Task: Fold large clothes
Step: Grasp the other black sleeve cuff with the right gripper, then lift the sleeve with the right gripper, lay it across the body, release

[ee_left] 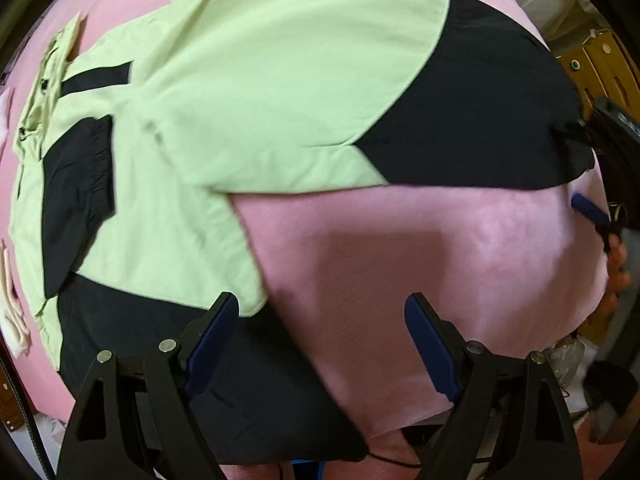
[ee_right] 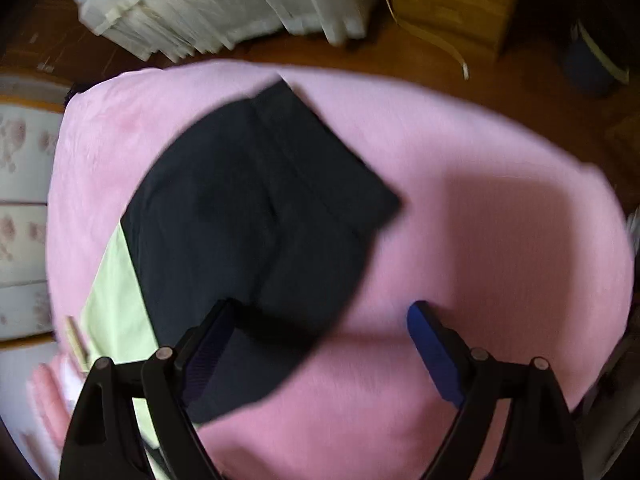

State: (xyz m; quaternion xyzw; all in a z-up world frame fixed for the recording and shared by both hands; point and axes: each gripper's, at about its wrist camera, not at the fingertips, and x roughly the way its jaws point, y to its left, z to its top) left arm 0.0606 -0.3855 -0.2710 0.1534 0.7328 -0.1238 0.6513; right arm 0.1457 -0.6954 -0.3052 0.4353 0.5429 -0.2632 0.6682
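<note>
A light green jacket with black panels lies spread on a pink blanket. One sleeve ends in a black cuff section stretched toward the right edge. My left gripper is open and empty, above the jacket's black hem. My right gripper is open and empty above the black sleeve end, which lies on the pink blanket. The right gripper also shows at the right edge of the left wrist view, next to the sleeve cuff.
White stacked sheets and a cardboard box stand on the wooden floor beyond the blanket. Cardboard boxes are at the right. Folded pale cloth lies at the blanket's left edge.
</note>
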